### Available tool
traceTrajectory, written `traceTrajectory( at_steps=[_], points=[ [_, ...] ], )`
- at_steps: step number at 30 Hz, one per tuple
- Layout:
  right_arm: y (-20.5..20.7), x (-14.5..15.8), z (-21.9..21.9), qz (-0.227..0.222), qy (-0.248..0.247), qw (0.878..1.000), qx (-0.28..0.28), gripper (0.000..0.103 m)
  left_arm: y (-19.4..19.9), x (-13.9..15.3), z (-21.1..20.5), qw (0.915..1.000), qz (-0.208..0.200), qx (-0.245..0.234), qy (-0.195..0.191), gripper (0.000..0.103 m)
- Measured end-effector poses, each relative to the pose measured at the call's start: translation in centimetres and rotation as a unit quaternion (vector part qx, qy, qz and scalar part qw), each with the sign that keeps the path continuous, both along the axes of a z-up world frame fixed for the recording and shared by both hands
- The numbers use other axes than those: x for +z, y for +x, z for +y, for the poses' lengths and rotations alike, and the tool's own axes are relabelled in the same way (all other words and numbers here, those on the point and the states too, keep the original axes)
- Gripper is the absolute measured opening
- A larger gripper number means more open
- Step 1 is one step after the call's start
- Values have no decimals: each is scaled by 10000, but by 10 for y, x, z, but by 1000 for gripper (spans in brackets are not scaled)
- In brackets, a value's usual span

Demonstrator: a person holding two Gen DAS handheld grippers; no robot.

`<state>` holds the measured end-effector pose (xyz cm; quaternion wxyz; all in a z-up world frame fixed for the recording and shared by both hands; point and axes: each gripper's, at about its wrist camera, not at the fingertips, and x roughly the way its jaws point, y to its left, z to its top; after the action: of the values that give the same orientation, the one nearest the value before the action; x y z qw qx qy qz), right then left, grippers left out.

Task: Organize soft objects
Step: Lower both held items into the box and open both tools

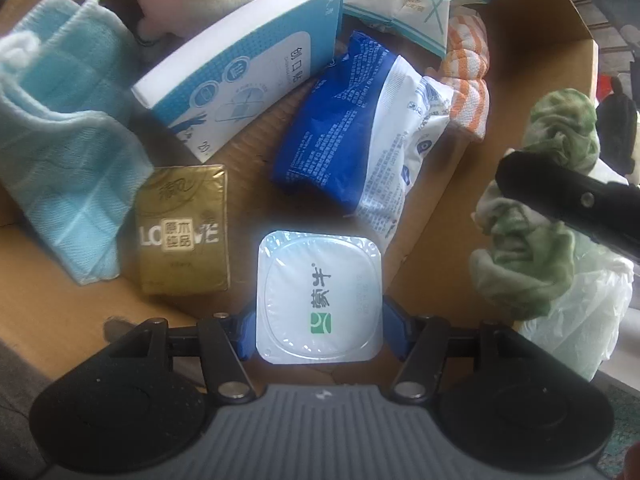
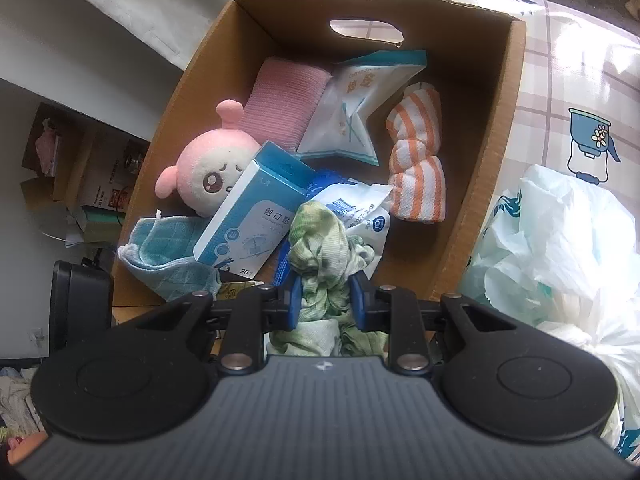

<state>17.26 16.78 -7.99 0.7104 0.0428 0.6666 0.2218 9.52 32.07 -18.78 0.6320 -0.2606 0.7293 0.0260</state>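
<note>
While the left gripper point(image 1: 318, 334) gripped a white sealed yogurt cup point(image 1: 319, 296) between its blue pads, foil lid facing the camera, the cup hung over the near end of the cardboard box point(image 1: 516, 40). Right gripper point(image 2: 325, 300) was clamped on a green-and-white crumpled cloth point(image 2: 320, 240), held above the box's near edge; in the left wrist view that cloth point(image 1: 536, 240) sat just outside the box's right wall with a black gripper finger point(image 1: 568, 196) across it.

Inside the box, nearest the cup: a gold tissue pack point(image 1: 184, 228) flat on the floor. Left of it, a light blue waffle towel point(image 1: 64, 140), bunched up. Past the cup, a blue-and-white wipes pouch point(image 1: 352, 140) lay at an angle. Beyond the tissue pack, a white-and-blue bandage carton point(image 1: 240, 64) tilted, its far end propped on a pink plush toy point(image 2: 204, 168). Orange-striped rolled cloth point(image 2: 418, 160) lay near the box's right wall, touching the wipes pouch. Further in, a cotton swab bag point(image 2: 360, 108) leaned beside a pink ribbed towel point(image 2: 284, 96). Far wall had a handle cutout point(image 2: 366, 32).

Right of the box, a white plastic bag point(image 2: 560, 240) was crumpled on a checked tablecloth point(image 2: 560, 60).
</note>
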Motion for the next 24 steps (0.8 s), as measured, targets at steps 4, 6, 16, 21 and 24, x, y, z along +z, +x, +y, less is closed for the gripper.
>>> traceTrajectory(
  at_steps=[4,6,16,21,24],
  points=[
    [-3,-3,4,-36,-109,9999,9,24,0,-12,1,9998,-148,2,-125,61],
    [-4,-3,5,-69,-167,9998,32,24,0,-14,-4,9996,-250,-139,-56,62],
    [-9,-2,9,-108,-421,9990,115,27,-14,-13,-10,9989,-333,-309,-65,73],
    [-10,-14,12,12,-647,9979,-32,40,-19,-1,-7,9989,-436,-157,-1,80],
    [-13,-16,12,-14,-721,9973,-112,48,-16,5,-5,9984,-532,-160,114,82]
  ],
)
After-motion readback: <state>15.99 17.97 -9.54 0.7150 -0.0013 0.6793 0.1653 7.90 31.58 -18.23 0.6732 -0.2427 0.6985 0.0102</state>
